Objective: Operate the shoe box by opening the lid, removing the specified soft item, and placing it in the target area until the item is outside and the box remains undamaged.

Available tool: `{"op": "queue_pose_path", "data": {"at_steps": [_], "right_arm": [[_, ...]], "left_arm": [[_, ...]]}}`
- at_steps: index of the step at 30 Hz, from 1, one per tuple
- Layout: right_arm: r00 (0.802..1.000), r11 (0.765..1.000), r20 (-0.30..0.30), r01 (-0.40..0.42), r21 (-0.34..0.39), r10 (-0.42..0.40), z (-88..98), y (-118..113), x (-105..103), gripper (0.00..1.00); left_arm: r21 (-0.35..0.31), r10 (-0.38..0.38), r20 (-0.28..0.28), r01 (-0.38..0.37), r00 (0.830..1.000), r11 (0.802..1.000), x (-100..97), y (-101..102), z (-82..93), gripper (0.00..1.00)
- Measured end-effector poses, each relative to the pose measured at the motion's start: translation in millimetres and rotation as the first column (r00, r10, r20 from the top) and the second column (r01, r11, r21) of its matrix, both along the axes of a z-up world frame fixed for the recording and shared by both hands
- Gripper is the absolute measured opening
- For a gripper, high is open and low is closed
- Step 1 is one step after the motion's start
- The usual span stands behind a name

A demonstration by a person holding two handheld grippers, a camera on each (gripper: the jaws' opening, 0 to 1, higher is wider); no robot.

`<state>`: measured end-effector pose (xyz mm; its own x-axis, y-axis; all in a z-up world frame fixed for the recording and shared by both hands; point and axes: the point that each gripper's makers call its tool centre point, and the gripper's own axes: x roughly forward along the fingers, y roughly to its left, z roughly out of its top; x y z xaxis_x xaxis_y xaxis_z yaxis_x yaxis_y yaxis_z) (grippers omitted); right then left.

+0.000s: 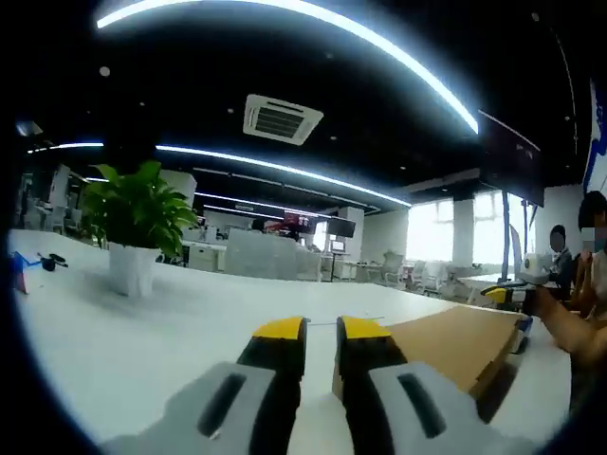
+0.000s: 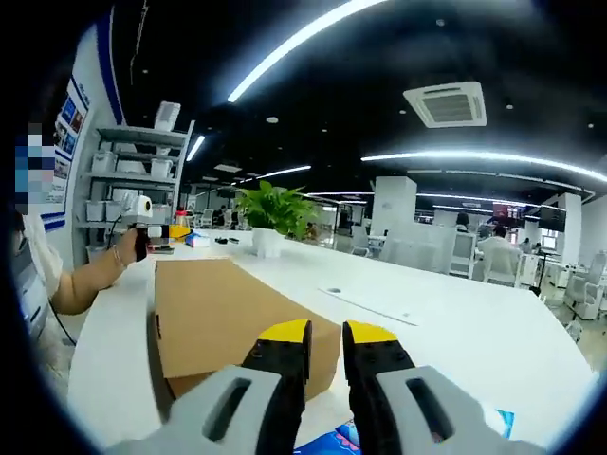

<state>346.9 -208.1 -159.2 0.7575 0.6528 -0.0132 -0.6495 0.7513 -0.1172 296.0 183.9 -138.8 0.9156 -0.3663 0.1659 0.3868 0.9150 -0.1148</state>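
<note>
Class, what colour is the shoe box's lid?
Plain brown cardboard; the shoe box shows best in the right gripper view.

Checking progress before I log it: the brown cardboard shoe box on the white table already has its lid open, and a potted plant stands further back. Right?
Not quite: the shoe box is closed, its lid lying flat, as the right gripper view shows. The rest holds: it sits on the white table, with the potted plant further back.

I see open table on my left; a potted plant stands far, the shoe box blocks near right.
</note>
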Motion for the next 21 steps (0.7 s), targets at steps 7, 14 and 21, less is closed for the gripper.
{"op": "queue_pose_path", "data": {"at_steps": [7,14,21], "right_arm": [[0.997,0.998,0.056,0.055,0.004,-0.055,10.0,-8,0,0.1],[0.958,0.974,0.176,0.225,0.031,-0.227,45.1,-34,-20,0.17],[0.937,0.966,0.241,0.234,0.106,-0.253,62.6,-53,-61,0.25]], "left_arm": [[-0.002,0.085,0.054,-0.085,0.995,0.996,-2.6,22,11.2,0.13],[-0.024,0.132,0.099,-0.13,0.986,0.991,-8.8,40,23.6,0.13],[-0.064,0.137,0.194,-0.127,0.971,0.99,-29.7,42,55.5,0.22]]}}
